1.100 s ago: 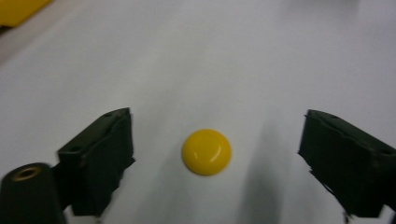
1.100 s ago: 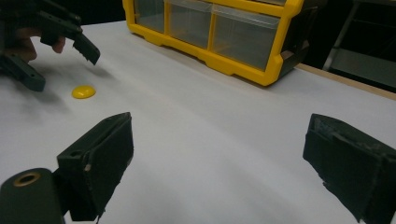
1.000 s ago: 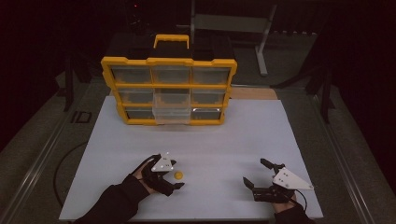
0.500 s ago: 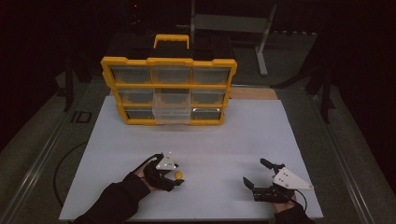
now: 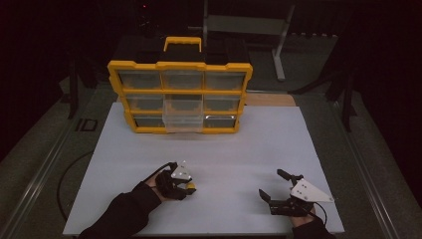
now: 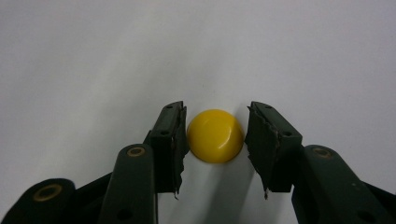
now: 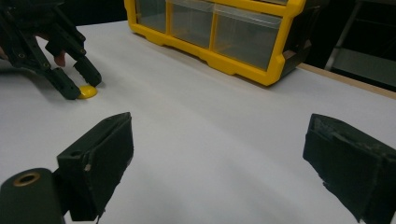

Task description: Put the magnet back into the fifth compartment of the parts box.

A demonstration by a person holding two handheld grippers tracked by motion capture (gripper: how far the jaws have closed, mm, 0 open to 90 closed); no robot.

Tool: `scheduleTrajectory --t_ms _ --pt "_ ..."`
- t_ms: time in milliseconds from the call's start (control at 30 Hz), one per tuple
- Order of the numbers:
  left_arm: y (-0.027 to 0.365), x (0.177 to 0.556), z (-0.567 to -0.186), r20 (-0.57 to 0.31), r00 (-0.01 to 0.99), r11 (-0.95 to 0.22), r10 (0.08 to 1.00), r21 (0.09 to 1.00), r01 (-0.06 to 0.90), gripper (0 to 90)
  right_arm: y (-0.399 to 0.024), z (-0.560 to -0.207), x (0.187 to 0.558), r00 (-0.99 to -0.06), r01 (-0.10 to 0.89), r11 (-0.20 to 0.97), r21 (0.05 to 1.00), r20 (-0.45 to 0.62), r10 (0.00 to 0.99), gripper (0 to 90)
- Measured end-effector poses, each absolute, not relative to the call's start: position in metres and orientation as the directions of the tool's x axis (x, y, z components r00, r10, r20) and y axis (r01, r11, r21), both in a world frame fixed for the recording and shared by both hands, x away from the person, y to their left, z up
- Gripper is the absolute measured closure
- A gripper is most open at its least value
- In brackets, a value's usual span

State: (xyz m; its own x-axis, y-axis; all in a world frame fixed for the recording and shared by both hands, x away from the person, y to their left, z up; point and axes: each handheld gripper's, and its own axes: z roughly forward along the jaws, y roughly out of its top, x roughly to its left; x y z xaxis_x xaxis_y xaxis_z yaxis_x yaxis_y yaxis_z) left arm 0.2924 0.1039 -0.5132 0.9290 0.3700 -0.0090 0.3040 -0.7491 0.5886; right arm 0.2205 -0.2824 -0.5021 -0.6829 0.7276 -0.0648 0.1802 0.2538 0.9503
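A small yellow dome-shaped piece (image 6: pixel 215 136) is seen lying on the white table top (image 5: pixel 224 149), near the front edge on the person's left side. The left gripper (image 5: pixel 185 185) is lowered over it, and its jaws have just been closing: in the left gripper view the piece sits between the two black pads, the left pad touching its side and the right pad at or just beside its other edge, so a firm clamp cannot be confirmed. The piece is still resting on the table. In the right gripper view the same piece (image 7: pixel 87 91) is seen flat on the surface between the left gripper's tips.

The right gripper (image 5: pixel 274 185) is held low over the table at the front right, well apart from the piece, with its jaws spread wide and nothing between them.

A yellow drawer organiser (image 5: pixel 180 97) with clear drawers stands upright at the far side of the table; one middle drawer (image 5: pixel 183 119) is pulled out toward the person.
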Motion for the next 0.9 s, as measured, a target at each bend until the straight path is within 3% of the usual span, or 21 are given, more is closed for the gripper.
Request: scheduleTrajectory --t_ms 367,900 --pt "0.098 0.2959 -0.5098 -0.016 0.924 -0.771 0.381 0.546 0.327 62.0 -0.2813 -0.5029 0.2209 -0.688 0.182 0.257 0.949 -0.064 0.723 8.7" --pt "0.1007 0.2896 -0.5042 0.029 0.939 -0.802 0.343 0.529 0.277 62.7 -0.2816 -0.5033 0.2213 -0.687 0.186 0.252 0.95 -0.058 0.724 8.7"
